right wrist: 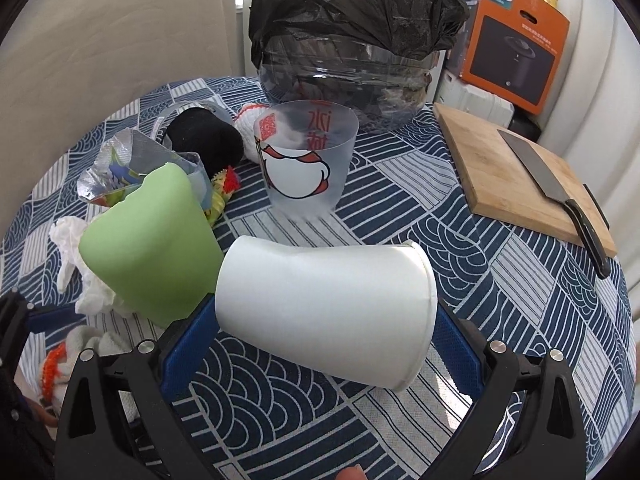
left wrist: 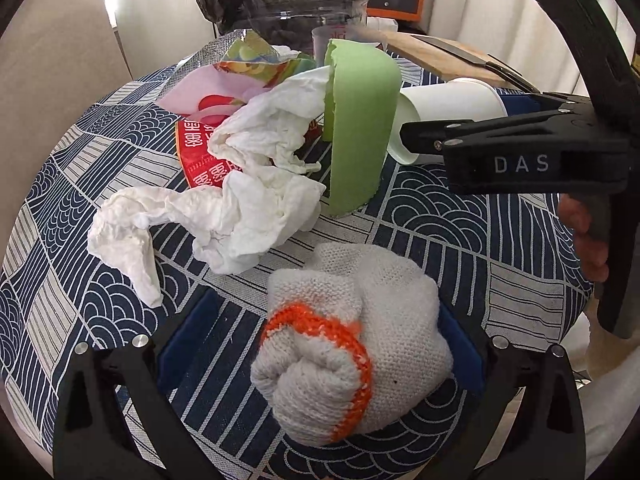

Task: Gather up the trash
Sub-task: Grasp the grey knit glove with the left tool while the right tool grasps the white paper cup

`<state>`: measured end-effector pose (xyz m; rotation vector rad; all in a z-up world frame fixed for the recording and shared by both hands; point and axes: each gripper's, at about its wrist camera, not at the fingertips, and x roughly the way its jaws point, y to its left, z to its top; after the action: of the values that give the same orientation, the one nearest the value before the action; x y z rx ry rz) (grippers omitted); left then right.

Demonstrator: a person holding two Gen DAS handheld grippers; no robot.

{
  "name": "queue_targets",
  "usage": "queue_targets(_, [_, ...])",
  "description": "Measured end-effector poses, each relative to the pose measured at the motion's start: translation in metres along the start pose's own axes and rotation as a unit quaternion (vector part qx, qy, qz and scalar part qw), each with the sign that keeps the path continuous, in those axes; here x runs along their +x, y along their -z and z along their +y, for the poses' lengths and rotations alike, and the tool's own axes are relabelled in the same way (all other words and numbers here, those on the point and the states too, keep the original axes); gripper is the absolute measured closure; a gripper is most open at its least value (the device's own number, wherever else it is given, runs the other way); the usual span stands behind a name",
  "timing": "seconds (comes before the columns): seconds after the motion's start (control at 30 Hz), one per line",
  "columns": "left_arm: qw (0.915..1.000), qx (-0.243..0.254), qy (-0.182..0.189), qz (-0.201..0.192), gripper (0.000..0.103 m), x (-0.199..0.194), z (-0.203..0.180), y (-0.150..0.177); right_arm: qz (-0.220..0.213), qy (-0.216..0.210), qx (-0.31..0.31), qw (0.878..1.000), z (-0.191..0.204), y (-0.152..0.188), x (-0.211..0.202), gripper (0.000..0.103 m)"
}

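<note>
Near the front edge of the worktop, both tongs look to be mid-pickup, w/ trash scattered across the blue wave-pattern cloth. Left tongs straddle a balled grey knit glove w/ orange band; blue pads sit at both its sides, seemingly touching, but can't tell if they're truly clenched or just closing in. Right tongs bracket a white paper cup lying on its side, rim to the right; pads meet base and rim, so prob. grasping it, judging by contact alone. Bin w/ black liner stands at the far side, approx. centre, well apart from both loads. Judgement: grab step is in hand, drop step not yet done; next move calls for lifting each item clear and carrying it far over the frosted printed cup to the bin mouth w/o knocking it or the green cup just left of the white one. Crumpled tissue and snack wrappers wait behind, left. Cutting board w/ knife sits far right — not trash. Hidden: bin mouth and contents aren't visible; black round object unclear; wrappers partly buried under tissue; right tongs' tips are blocked by the white cup in left wrist view.
</note>
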<state>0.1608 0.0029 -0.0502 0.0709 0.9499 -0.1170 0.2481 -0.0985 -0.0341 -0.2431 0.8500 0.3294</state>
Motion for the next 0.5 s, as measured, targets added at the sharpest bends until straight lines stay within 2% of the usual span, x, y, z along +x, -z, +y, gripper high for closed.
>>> queue_targets(0.07, [1.0,0.001,0.001,0.0,0.004,0.0,0.0,0.0,0.01,0.005,0.007,1.0,-0.003,0.0,0.003,0.01])
queue_targets(0.1, [1.0,-0.002,0.001,-0.001,0.005,-0.001,0.0,0.0,0.012,0.004,0.01,1.0,-0.004,0.0,0.004,0.017])
queue_targets(0.17, [1.0,-0.002,0.0,-0.005,0.008,-0.002,0.0,0.001,0.015,0.002,0.012,1.0,-0.007,0.001,0.004,0.018])
queue_targets(0.33, [0.9997,0.005,0.017,-0.016,0.036,-0.008,-0.005,0.0,0.011,0.0,0.015,1.0,-0.013,0.004,-0.005,0.018])
queue_targets(0.4, [0.9992,-0.002,0.035,-0.022,0.041,-0.01,-0.002,0.001,0.007,0.003,0.017,1.0,-0.015,0.005,-0.01,0.018])
queue_targets(0.5, [0.9988,-0.01,0.042,-0.024,0.047,-0.014,0.002,0.002,0.003,0.004,0.019,1.0,-0.018,0.009,-0.018,0.018])
